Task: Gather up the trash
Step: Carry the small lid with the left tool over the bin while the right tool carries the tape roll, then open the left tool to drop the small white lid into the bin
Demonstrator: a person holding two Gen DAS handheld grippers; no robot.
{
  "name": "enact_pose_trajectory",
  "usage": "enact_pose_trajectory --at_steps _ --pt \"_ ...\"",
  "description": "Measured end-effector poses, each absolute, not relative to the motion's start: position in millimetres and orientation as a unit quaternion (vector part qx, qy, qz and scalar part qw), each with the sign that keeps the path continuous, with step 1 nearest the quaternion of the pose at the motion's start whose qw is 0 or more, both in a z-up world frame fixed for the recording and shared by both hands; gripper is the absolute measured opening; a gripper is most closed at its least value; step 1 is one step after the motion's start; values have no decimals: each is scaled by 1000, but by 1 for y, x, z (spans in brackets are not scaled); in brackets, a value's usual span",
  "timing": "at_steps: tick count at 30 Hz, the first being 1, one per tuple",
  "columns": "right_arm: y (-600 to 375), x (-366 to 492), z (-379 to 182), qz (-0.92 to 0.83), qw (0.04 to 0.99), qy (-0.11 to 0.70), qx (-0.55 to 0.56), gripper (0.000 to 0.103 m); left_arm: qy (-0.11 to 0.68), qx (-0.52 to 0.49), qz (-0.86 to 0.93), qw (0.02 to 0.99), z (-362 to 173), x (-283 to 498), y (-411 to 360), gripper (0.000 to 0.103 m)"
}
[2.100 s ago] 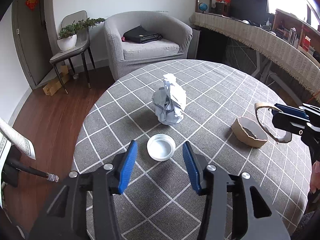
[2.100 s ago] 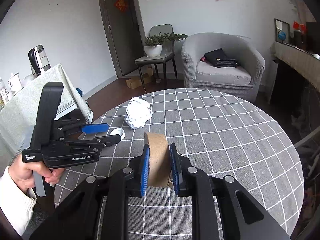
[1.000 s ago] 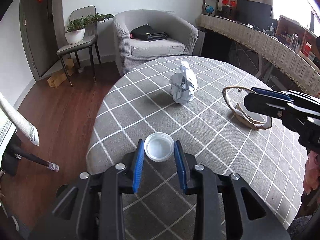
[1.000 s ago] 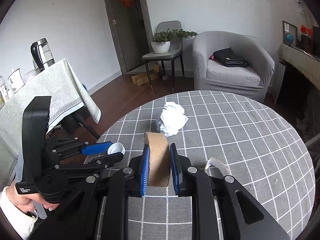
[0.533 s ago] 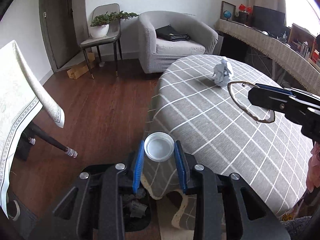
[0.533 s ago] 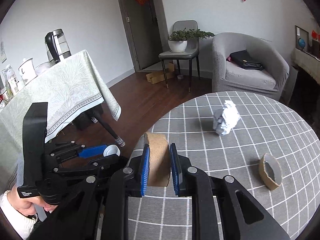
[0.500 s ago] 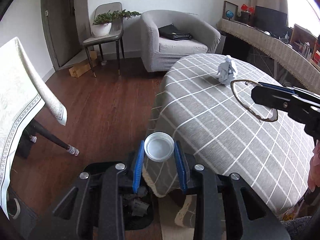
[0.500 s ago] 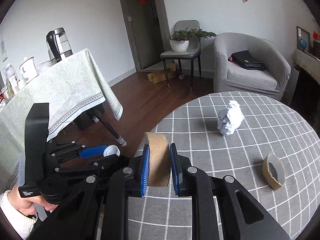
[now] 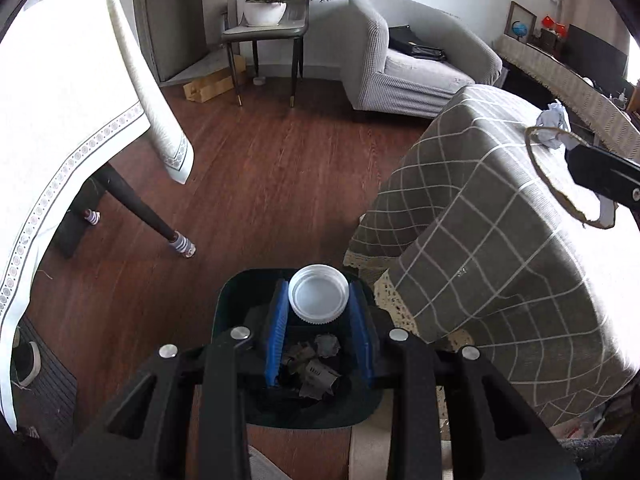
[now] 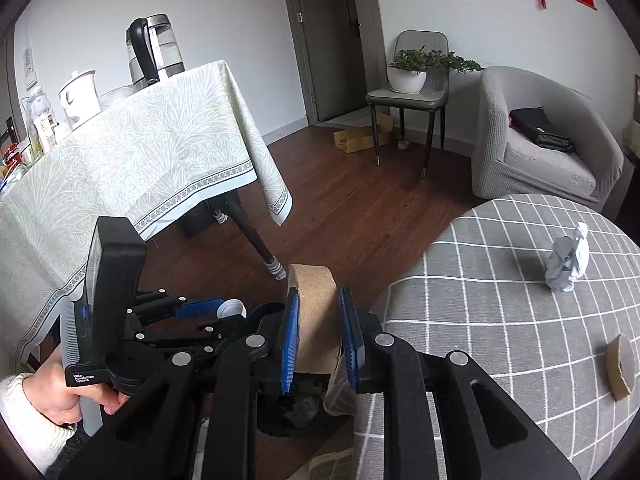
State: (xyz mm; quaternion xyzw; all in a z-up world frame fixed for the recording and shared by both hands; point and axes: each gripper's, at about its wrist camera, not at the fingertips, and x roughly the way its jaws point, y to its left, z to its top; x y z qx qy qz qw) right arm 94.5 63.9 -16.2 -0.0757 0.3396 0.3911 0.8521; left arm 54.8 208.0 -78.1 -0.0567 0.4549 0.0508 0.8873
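Observation:
In the left wrist view my left gripper (image 9: 318, 286) is shut on a round white plastic lid (image 9: 318, 296). It hangs over a black bin (image 9: 224, 304) on the floor that holds dark scraps (image 9: 316, 364). My right gripper (image 10: 319, 294) is shut on a brown cardboard ring (image 10: 312, 320), seen edge-on, just above and right of the bin (image 10: 288, 404). The right wrist view shows the left gripper (image 10: 224, 314) with the lid (image 10: 232, 309) to the lower left. A crumpled paper ball (image 10: 568, 268) and a cardboard piece (image 10: 620, 366) lie on the round checked table (image 10: 480, 320).
A table under a pale cloth (image 10: 140, 168) carries a kettle (image 10: 154, 48), its leg (image 9: 136, 208) standing near the bin. Behind are a grey armchair (image 9: 420, 60), a chair with a potted plant (image 9: 272, 12) and a cardboard box (image 9: 208, 88). A hand (image 10: 60, 396) grips the left tool.
Both grippers have swung off the round table toward the floor side and now hang over the bin. The lid and the cardboard ring stay gripped.

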Motion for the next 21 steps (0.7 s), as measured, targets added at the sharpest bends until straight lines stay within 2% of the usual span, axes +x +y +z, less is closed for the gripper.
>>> enact_pose_trajectory --at_steps 17,19,21 --pt "122 96 -30 407 837 355 -87 20 510 -53 66 856 -121 34 249 34" --pt "128 97 -33 408 835 358 -89 20 512 -53 65 855 -122 31 254 44" --pt "134 96 -36 408 834 361 -91 20 511 -56 68 855 -122 28 259 46"
